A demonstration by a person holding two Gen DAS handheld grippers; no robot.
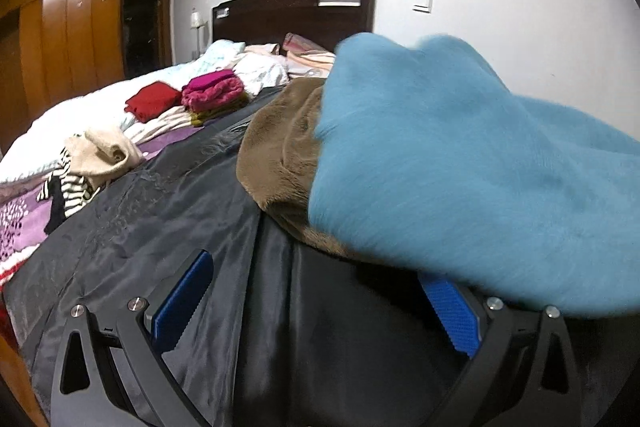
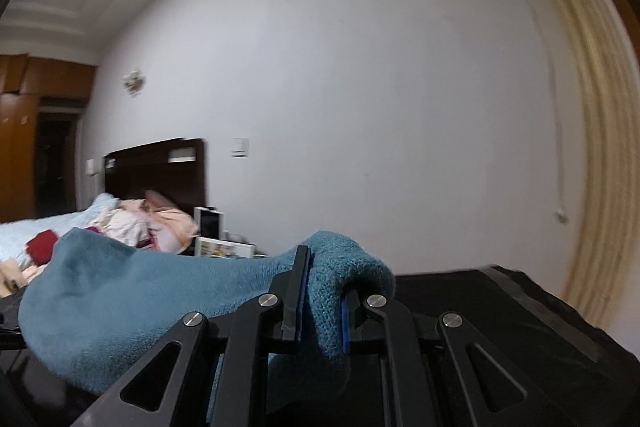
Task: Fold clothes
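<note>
The right hand-held gripper (image 2: pixel 323 301) is pinching a fold of a blue sweater (image 2: pixel 120 307), lifting it above the dark sheet (image 1: pixel 160 227) covering the bed, while the left hand-held gripper (image 1: pixel 316 307) is hanging wide and empty beneath it. Folded clothes (image 1: pixel 212 93) are sitting stacked toward the headboard; a brown garment (image 1: pixel 276 155) and a striped heap (image 1: pixel 76 183) are lying loose, apparently awaiting folding.

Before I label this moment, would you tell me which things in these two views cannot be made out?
- Left wrist view: the blue fleece garment is motion-blurred and covers part of the brown furry garment and the tip of one left gripper finger.
- Right wrist view: the right gripper hides the pinched fold; the items on the nightstand are too small.
- The garment's type cannot be told.
</note>
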